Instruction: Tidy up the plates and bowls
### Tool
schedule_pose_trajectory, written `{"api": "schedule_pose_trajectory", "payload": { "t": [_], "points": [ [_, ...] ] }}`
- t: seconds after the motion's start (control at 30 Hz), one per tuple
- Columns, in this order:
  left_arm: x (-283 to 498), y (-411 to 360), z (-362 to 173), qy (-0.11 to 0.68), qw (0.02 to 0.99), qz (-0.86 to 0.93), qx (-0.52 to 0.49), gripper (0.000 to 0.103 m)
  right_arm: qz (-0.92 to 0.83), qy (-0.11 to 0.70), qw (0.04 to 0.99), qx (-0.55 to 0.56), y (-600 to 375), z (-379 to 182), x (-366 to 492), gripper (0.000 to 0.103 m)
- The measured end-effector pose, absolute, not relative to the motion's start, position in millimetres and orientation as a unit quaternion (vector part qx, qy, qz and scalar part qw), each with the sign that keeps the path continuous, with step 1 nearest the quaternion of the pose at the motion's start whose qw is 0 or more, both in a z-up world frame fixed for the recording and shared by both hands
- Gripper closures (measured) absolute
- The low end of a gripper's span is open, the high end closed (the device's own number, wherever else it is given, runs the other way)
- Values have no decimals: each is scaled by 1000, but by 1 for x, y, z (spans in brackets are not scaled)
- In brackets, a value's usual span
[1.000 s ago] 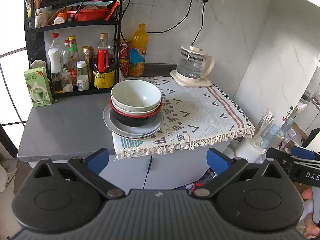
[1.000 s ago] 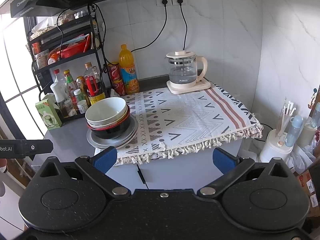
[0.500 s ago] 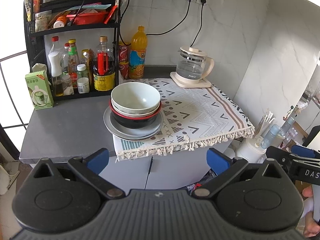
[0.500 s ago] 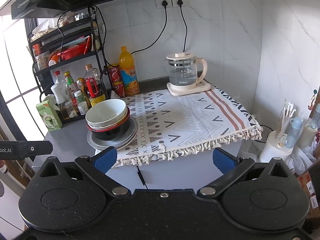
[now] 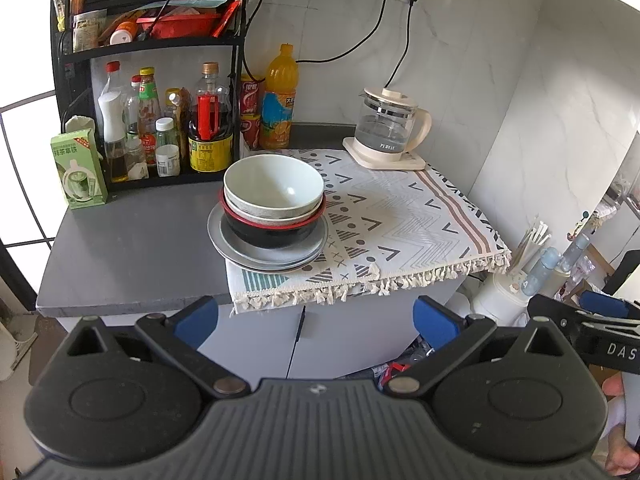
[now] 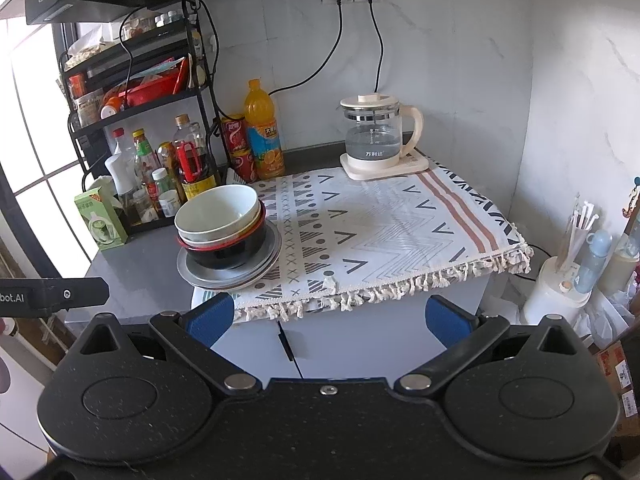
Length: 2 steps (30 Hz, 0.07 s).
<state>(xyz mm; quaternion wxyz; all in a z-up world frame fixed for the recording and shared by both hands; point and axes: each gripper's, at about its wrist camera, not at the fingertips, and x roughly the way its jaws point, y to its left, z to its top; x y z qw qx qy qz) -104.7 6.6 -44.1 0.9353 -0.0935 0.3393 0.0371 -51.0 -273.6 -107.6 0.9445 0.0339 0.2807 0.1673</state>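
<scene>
Both grippers' fingers spread wide — seemingly empty.

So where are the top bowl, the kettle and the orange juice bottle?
top bowl (image 5: 276, 184): left wrist view, inside of the bowl.
kettle (image 6: 374, 140): right wrist view, glass body.
orange juice bottle (image 5: 280, 108): left wrist view, label.

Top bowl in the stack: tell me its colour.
The top bowl is pale greenish-white, clearest in the left wrist view.

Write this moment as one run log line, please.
left gripper: open, empty | right gripper: open, empty | bowls: stacked on plates, untouched
</scene>
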Motion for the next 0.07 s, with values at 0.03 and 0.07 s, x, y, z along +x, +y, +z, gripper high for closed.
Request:
{"api": "schedule_pose_trajectory", "payload": {
  "t": [0.03,0.07],
  "points": [
    [-105,7,-44,339,935,38,-94,0,168,281,944,35,-273,-108,-51,0],
    [-104,7,-44,340,935,38,-94,1,167,283,944,36,-273,-109,-50,0]
  ]
}}
